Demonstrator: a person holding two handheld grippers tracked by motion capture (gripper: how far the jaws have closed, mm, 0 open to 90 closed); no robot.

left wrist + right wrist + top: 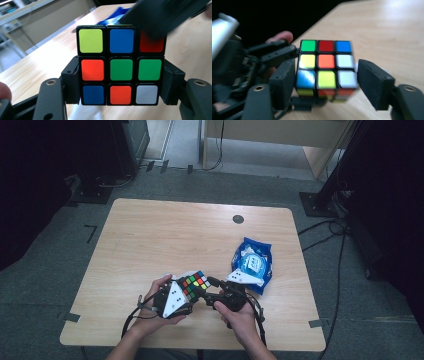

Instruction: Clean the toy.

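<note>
My left claw (186,296) grips the puzzle cube (196,284) by its two lower layers: in the left gripper view both black pads press flat on opposite sides of the cube (120,65), while the top layer stands free above them. The cube is held just off the bench (150,235), lower centre of the high view, between my two hands.

My right claw (212,290) comes at it from the right of that frame. In the right gripper view its jaws stand apart, one on each side of the cube (325,65); the left pad sits at or very near the cube's side, the right pad is clearly off it with a gap. So: released, straddling, not yet gripping.

The relation that matters, as I judge it: the right claw's jaws bracket the cube squarely and sit close. Closing them on the free layer would allow a twist against the left grip. The right gripper view is motion-blurred, so alignment to one layer cannot be confirmed.

Cube: hard glossy plastic, black frame, square coloured stickers, scrambled. Bench: pale wood grain, matte. A crinkly blue packet (253,263) lies right of centre, near the right hand (239,317).
</note>
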